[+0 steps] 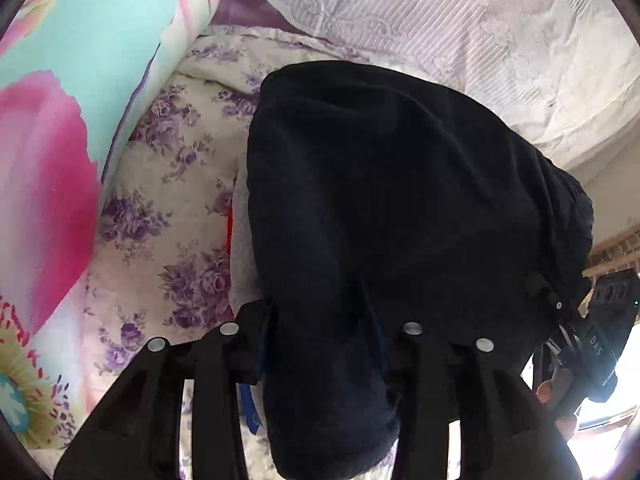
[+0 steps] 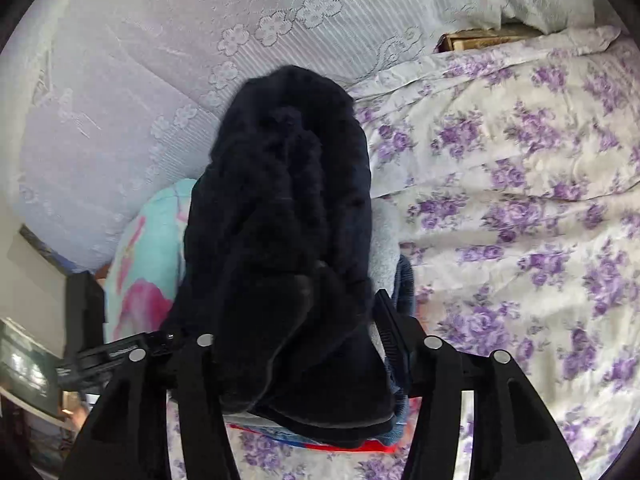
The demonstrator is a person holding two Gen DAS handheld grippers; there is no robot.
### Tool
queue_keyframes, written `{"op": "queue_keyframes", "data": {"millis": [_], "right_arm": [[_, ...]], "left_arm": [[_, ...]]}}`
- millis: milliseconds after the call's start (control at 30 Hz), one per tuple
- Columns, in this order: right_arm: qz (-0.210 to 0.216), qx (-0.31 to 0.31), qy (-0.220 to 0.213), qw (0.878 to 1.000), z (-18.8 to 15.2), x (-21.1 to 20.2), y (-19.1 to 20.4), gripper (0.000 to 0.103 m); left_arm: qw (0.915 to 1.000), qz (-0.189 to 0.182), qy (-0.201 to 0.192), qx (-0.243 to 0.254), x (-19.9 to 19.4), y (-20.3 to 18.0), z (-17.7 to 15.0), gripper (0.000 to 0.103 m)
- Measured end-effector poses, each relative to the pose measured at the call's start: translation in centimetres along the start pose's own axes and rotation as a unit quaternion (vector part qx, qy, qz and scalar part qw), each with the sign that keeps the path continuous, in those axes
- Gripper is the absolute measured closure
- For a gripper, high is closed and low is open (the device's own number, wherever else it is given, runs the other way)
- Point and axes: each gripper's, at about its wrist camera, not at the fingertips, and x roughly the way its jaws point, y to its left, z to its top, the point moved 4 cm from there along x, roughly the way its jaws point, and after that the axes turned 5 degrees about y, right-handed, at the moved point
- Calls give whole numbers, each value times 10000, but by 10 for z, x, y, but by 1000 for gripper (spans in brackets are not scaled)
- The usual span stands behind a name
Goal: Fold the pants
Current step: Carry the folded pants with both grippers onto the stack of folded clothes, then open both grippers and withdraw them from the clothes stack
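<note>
The dark navy fleece pants [image 1: 380, 208] hang bunched and lifted above the bed. My left gripper [image 1: 326, 344] is shut on one end of the pants, fabric filling the gap between its black fingers. My right gripper [image 2: 296, 356] is shut on the other end of the pants [image 2: 280, 220], which drape forward in thick folds. The right gripper also shows at the right edge of the left wrist view [image 1: 600, 344], with a hand behind it. The fingertips of both grippers are hidden by the fabric.
A floral purple bedsheet [image 2: 520, 220] covers the bed. A turquoise and pink flowered blanket [image 1: 80, 100] lies rolled at the left. A white lace cover [image 1: 440, 20] lies behind. Folded light, blue and red clothes [image 2: 390, 248] lie under the pants.
</note>
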Motion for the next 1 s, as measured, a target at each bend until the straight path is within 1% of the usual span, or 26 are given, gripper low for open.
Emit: {"op": "queue_keyframes", "data": {"millis": [33, 67, 100, 133, 167, 200, 233, 300, 333, 367, 400, 433, 467, 500, 533, 567, 600, 667, 767, 867, 900, 933, 1000], "right_arm": [[-90, -100, -41, 9999, 1, -2, 2, 42], [-166, -174, -50, 9997, 2, -4, 4, 33], [-198, -177, -44, 9996, 2, -6, 4, 29], [-143, -128, -41, 9998, 2, -8, 3, 25], [-86, -93, -62, 9999, 1, -12, 4, 25], [-83, -105, -163, 9998, 2, -19, 5, 25], [-106, -196, -330, 9992, 0, -29, 10, 25], [-311, -469, -700, 9960, -2, -53, 23, 25], [-507, -576, -866, 9933, -4, -67, 30, 25], [-741, -655, -1037, 9897, -8, -83, 36, 25], [-958, -748, -1196, 9854, -15, -102, 44, 25], [-1118, -856, -1326, 9811, -25, -119, 52, 23], [-1291, -959, -1442, 9764, -39, -137, 59, 15], [-1479, -1030, -1533, 9716, -54, -152, 65, 11], [-1665, -1097, -1618, 9665, -72, -166, 69, 6], [-1803, -1183, -1677, 9620, -91, -178, 74, 4], [-1899, -1261, -1687, 9590, -112, -187, 77, 4], [-2118, -1351, -1562, 9552, -155, -198, 79, 4], [-2168, -1289, -1404, 9574, -224, -212, 78, 4], [-1993, -1192, -1323, 9636, -288, -218, 81, 4], [-1981, -1242, -1308, 9635, -305, -217, 84, 4], [-2044, -1286, -1331, 9612, -320, -218, 89, 4], [-2275, -1377, -1478, 9526, -344, -224, 98, 4]], "left_arm": [[9999, -45, -49, 81, -2, -1, -1, 64], [9999, -31, -60, 146, -5, -3, -1, 64], [9998, 45, -59, 172, -8, -4, -1, 61], [9996, 153, -51, 221, -11, -8, -1, 59], [9989, 346, -79, 294, -16, -12, -1, 52], [9977, 532, -142, 397, -23, -18, -2, 40], [9963, 653, -236, 510, -30, -24, -5, 35], [9926, 850, -526, 692, -55, -32, -13, 31], [9902, 970, -709, 709, -71, -37, -17, 22], [9878, 1087, -872, 690, -84, -40, -21, 15], [9838, 1240, -1088, 696, -101, -45, -28, 10], [9780, 1416, -1303, 806, -118, -51, -41, 10], [9714, 1601, -1495, 923, -131, -58, -54, 10], [9633, 1794, -1703, 1042, -144, -65, -69, 7], [9546, 1985, -1894, 1163, -157, -72, -91, 5], [9491, 2071, -2013, 1259, -166, -76, -110, 5], [9448, 2126, -2094, 1353, -173, -80, -132, 5], [9368, 2243, -2218, 1511, -184, -86, -183, 5], [9262, 2403, -2417, 1614, -198, -90, -269, 5], [9237, 2416, -2489, 1630, -205, -92, -344, 5], [9226, 2441, -2514, 1612, -204, -91, -365, 5], [9220, 2423, -2540, 1631, -205, -92, -385, 5], [9231, 2360, -2551, 1645, -205, -96, -415, 5]]}}
